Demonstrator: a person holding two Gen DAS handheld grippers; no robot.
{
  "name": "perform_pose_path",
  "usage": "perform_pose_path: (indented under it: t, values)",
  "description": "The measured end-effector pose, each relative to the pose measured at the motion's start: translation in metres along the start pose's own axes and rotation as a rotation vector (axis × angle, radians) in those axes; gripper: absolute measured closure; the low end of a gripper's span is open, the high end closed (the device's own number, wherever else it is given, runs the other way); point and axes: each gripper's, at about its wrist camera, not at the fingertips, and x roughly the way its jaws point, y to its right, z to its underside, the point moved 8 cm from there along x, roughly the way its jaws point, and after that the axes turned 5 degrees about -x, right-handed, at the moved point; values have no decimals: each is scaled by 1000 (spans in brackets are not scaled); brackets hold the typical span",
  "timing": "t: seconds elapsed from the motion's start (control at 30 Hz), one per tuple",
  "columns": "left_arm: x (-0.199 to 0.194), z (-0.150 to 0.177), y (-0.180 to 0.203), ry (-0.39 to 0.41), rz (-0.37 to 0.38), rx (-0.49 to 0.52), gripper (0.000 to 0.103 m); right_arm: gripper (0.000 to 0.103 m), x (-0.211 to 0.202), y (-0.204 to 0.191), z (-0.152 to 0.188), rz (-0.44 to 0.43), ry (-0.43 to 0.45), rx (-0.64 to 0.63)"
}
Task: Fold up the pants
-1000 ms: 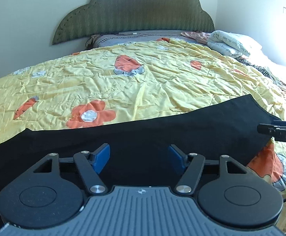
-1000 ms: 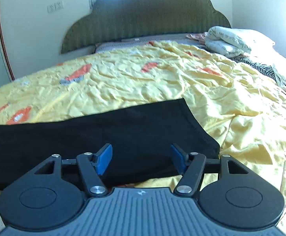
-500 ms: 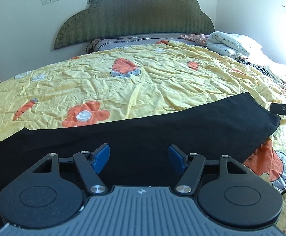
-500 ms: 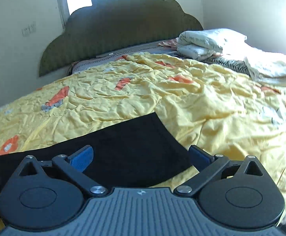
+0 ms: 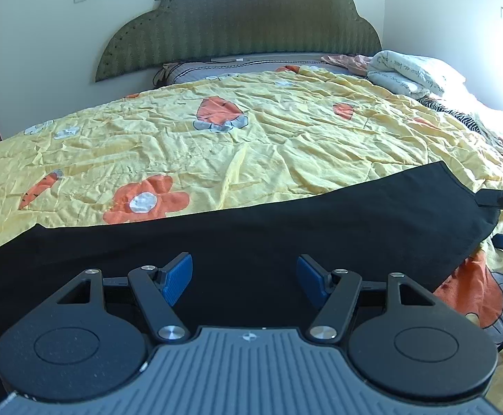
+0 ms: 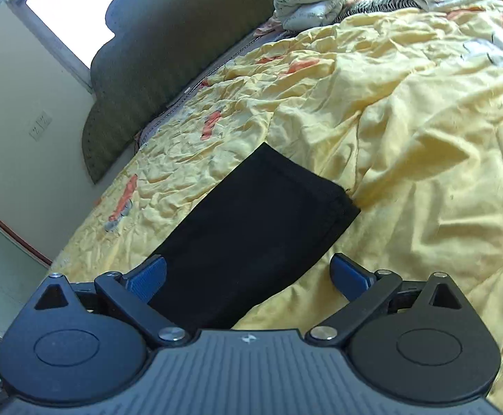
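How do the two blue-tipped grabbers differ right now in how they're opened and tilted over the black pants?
The right gripper has its jaws spread wider than the left gripper. The right one is rolled sideways, so the bed looks slanted in its view; the left one sits level. The right gripper is at the end of the black pants; the left is over their middle stretch. Both are open, gripping nothing, with blue pads.

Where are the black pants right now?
The black pants lie flat across the near edge of the yellow flowered bedspread, right in front of both grippers; in the right wrist view their end sits ahead of the open right gripper.
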Motion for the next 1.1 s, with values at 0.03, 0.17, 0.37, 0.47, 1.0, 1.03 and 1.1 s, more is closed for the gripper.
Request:
perform_pose_path:
  t: [0.03, 0.17, 0.37, 0.47, 1.0, 1.03, 1.1]
  values:
    - [2, 0, 0, -3, 1, 1, 33, 1, 0, -2, 2, -8, 5, 5]
    - [6, -2, 3, -15, 14, -3, 33, 3, 1, 1, -1, -14, 62, 60]
    - [12, -3, 4, -47, 32, -27, 33, 18, 4, 17, -13, -11, 168, 117]
    - [18, -5, 5, -75, 39, -40, 33, 46, 8, 29, -19, -12, 182, 182]
    - [40, -31, 12, -197, 371, -371, 22, 90, -1, -66, -16, 186, 226, -535]
    - [44, -33, 15, -214, 425, -426, 22, 90, -1, -80, -10, 191, 229, -617]
    - [50, -39, 24, -236, 515, -495, 21, 90, -3, -100, 3, 203, 238, -748]
